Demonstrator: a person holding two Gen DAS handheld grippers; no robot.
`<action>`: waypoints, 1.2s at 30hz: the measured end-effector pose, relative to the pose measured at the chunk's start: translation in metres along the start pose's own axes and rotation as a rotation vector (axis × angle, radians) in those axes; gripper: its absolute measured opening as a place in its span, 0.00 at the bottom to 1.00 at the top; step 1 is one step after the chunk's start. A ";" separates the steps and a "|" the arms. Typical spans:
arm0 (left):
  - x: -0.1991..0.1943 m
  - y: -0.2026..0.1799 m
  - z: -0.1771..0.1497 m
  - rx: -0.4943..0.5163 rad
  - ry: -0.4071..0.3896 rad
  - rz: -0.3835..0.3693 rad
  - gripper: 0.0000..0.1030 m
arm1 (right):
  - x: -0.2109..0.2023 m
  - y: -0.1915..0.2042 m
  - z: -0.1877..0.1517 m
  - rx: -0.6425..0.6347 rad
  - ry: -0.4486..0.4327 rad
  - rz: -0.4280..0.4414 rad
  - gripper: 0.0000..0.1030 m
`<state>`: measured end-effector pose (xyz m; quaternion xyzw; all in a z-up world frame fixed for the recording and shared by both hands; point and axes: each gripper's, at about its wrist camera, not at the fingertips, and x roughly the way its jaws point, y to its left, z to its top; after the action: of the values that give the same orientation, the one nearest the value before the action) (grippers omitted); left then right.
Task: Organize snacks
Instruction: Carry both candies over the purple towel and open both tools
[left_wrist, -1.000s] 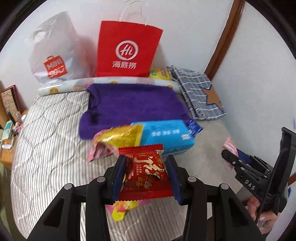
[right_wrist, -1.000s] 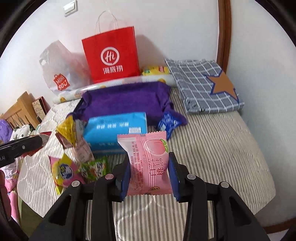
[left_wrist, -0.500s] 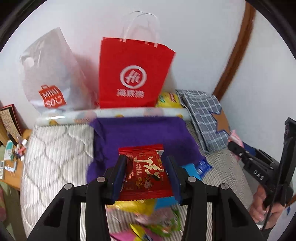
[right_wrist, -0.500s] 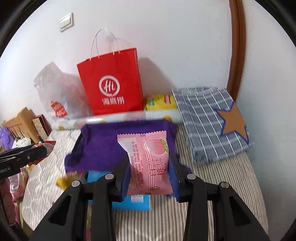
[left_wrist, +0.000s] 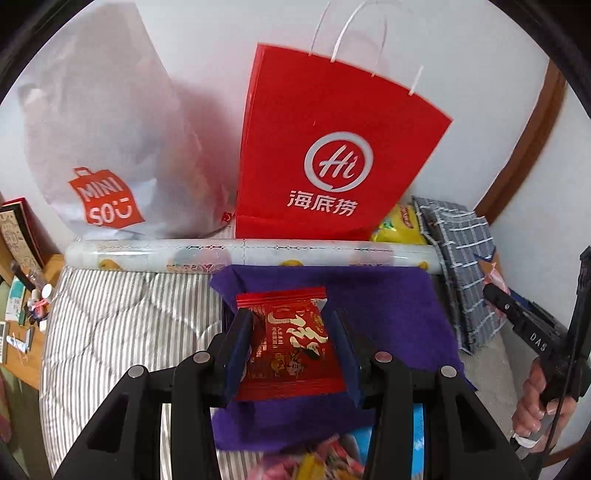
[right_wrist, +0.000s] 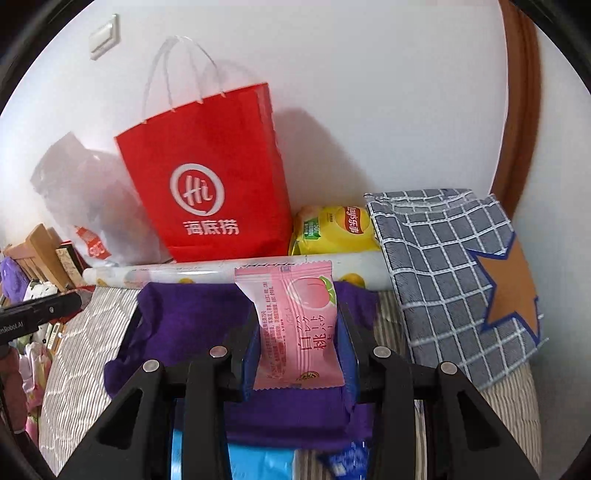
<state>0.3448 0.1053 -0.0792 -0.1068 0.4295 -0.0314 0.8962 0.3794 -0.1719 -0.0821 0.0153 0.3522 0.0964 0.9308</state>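
Observation:
My left gripper (left_wrist: 291, 349) is shut on a red snack packet (left_wrist: 291, 347), held above a purple towel (left_wrist: 388, 317) on the bed. My right gripper (right_wrist: 299, 343) is shut on a pink peach snack packet (right_wrist: 299, 328), also over the purple towel (right_wrist: 184, 317). A red paper bag (left_wrist: 332, 155) with white handles stands upright against the wall behind the towel; the right wrist view shows the same red paper bag (right_wrist: 210, 192). The right gripper and the hand holding it (left_wrist: 543, 391) show at the right edge of the left wrist view. Loose snacks (left_wrist: 317, 458) lie below my left gripper.
A white plastic bag (left_wrist: 107, 147) leans left of the red bag. A patterned roll (left_wrist: 251, 254) lies along the bags' feet. A yellow chip bag (right_wrist: 336, 229) and a folded checked cloth (right_wrist: 454, 266) sit at the right. A blue box (right_wrist: 258, 461) lies near. A wooden bedside shelf (left_wrist: 18, 306) is left.
Both grippers have moved forward over the bed toward the red bag, each keeping its packet. The bag and wall now look much larger; the loose snacks and blue box have slid to the bottom.

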 end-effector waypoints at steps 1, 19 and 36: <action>0.011 0.000 0.003 0.003 0.011 0.001 0.41 | 0.010 -0.003 0.002 0.003 0.008 -0.001 0.36; 0.126 0.011 0.016 -0.001 0.156 -0.016 0.41 | 0.131 -0.004 -0.003 -0.044 0.217 -0.008 0.36; 0.153 0.008 0.006 -0.003 0.216 0.007 0.41 | 0.165 0.000 -0.028 -0.050 0.335 -0.020 0.37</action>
<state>0.4453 0.0910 -0.1942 -0.1025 0.5241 -0.0390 0.8446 0.4824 -0.1420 -0.2108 -0.0275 0.5000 0.0973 0.8601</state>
